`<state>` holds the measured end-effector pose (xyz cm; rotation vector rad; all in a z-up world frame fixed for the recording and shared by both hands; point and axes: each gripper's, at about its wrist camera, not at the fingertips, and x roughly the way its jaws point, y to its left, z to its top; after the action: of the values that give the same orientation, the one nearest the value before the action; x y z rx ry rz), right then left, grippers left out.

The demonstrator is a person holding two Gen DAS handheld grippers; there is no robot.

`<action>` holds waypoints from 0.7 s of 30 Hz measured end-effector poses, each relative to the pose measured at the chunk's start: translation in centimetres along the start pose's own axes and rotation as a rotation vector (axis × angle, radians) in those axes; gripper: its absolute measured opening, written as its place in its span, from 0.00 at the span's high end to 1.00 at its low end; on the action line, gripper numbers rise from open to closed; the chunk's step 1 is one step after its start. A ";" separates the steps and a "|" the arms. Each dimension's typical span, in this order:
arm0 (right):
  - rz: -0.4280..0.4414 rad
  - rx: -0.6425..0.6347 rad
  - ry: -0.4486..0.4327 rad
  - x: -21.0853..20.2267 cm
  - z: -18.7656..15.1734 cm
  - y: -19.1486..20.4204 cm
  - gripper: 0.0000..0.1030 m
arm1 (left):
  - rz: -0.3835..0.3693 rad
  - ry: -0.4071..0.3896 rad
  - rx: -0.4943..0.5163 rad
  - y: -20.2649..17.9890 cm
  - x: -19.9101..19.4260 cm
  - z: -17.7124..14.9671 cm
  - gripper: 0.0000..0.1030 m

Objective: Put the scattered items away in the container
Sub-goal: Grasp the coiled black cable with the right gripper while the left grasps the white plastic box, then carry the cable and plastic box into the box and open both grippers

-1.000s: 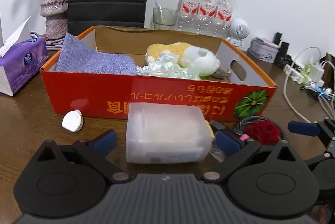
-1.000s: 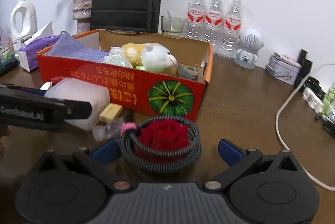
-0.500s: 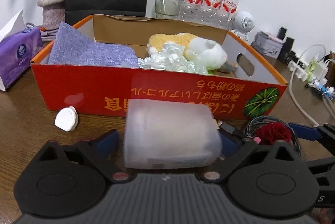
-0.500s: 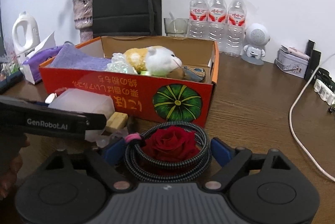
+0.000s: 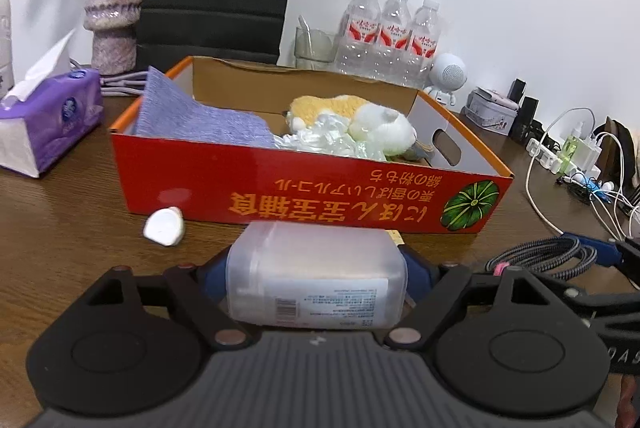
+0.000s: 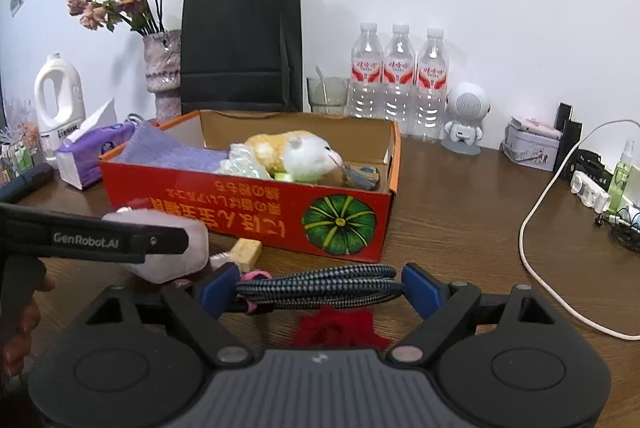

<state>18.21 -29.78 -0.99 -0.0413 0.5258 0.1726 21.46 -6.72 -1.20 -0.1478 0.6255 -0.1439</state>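
My left gripper (image 5: 318, 276) has a frosted plastic container (image 5: 316, 268) lying sideways between its blue pads; the jaws are closing and press both its ends. It hangs just in front of the orange-red cardboard box (image 5: 280, 188), which holds a purple cloth (image 5: 200, 120), crumpled plastic and a plush hamster (image 5: 360, 116). My right gripper (image 6: 318, 286) is shut on a coiled braided cable (image 6: 320, 278), held above a red rose (image 6: 336, 328) on the table. A white plug-like piece (image 5: 164, 227) and a tan block (image 6: 247, 252) lie by the box front.
A purple tissue box (image 5: 48, 120) and a vase (image 5: 114, 12) stand left of the box. Behind it are a black paper bag (image 6: 240, 40), a glass and three water bottles (image 6: 398, 76). A power strip (image 5: 556, 156) and white cable (image 6: 552, 220) lie at the right.
Both pairs of jaws have narrowed onto their items. The container has risen off the table. The cable coil has come up off the rose, which stays on the table.
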 end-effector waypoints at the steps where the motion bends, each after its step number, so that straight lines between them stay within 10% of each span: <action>1: -0.001 -0.003 -0.007 -0.3 0.1 0.2 0.15 | 0.002 -0.003 -0.002 0.2 -0.3 -0.1 0.19; 21: -0.011 -0.030 -0.109 -5.2 1.1 4.5 0.15 | -0.051 -0.134 -0.004 3.3 -7.4 0.5 0.19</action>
<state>13.56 -26.03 2.60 -0.0635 0.4141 0.1709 16.06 -2.15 2.84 -0.1762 0.4889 -0.1803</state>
